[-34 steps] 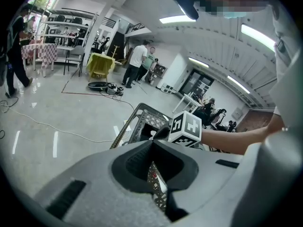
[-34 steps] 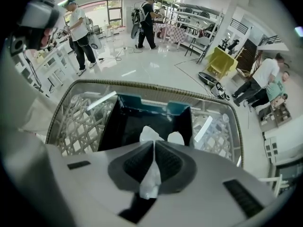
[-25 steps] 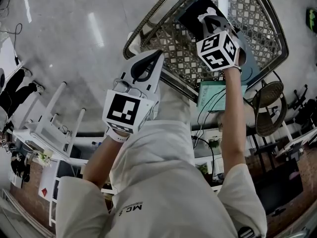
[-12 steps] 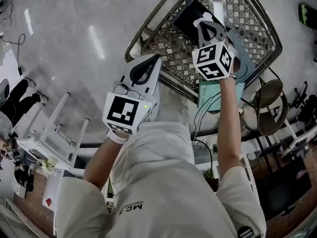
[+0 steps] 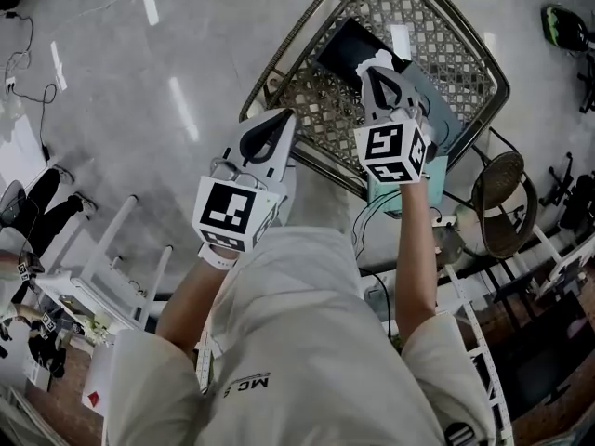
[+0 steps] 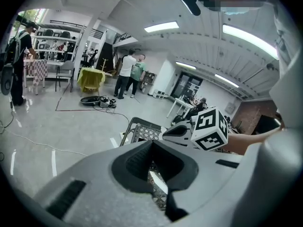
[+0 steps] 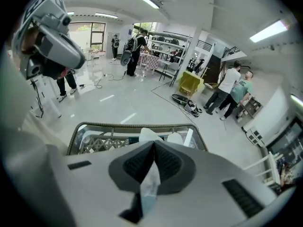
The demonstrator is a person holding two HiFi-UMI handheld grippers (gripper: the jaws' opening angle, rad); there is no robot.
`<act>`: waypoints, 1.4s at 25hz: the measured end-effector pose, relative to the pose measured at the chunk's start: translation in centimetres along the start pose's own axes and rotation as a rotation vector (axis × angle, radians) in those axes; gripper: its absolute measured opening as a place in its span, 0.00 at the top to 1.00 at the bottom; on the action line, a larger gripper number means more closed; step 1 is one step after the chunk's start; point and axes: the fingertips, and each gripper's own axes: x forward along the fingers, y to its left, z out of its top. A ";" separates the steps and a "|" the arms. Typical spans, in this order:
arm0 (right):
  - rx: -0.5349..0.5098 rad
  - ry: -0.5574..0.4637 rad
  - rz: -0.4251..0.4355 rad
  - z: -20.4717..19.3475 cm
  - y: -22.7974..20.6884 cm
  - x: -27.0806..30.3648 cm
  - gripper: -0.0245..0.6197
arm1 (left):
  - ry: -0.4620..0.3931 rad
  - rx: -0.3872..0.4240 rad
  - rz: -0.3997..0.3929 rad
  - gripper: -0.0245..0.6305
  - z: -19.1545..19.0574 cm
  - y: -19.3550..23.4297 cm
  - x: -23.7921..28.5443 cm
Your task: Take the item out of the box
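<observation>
A woven lattice basket (image 5: 279, 63) holds a dark flat box (image 5: 342, 46) with pale items beside it. My right gripper (image 5: 374, 65) hovers over that box, shut on a thin white tissue-like sheet (image 7: 150, 186) that runs back between the jaws and pokes out past the tip (image 7: 154, 143). The left gripper (image 5: 290, 116) hangs at the basket's near rim, jaws together with nothing between them (image 6: 151, 143). In the left gripper view the right gripper's marker cube (image 6: 209, 129) shows above the basket (image 6: 137, 130).
A teal box (image 5: 437, 167) lies at the basket's near right side and a round wicker stool (image 5: 502, 198) stands further right. Cables (image 5: 28, 35) trail on the glossy floor. White tables (image 5: 102, 258) stand at the left, and several people (image 7: 232, 91) are in the room.
The right gripper has drawn back toward me and a little left over the basket, still shut on the white sheet. The left gripper has barely shifted.
</observation>
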 end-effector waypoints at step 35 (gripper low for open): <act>0.332 -0.491 -0.337 9.3 -2.1 -22.8 0.94 | -0.226 0.098 0.012 0.93 9.2 -4.3 -9.3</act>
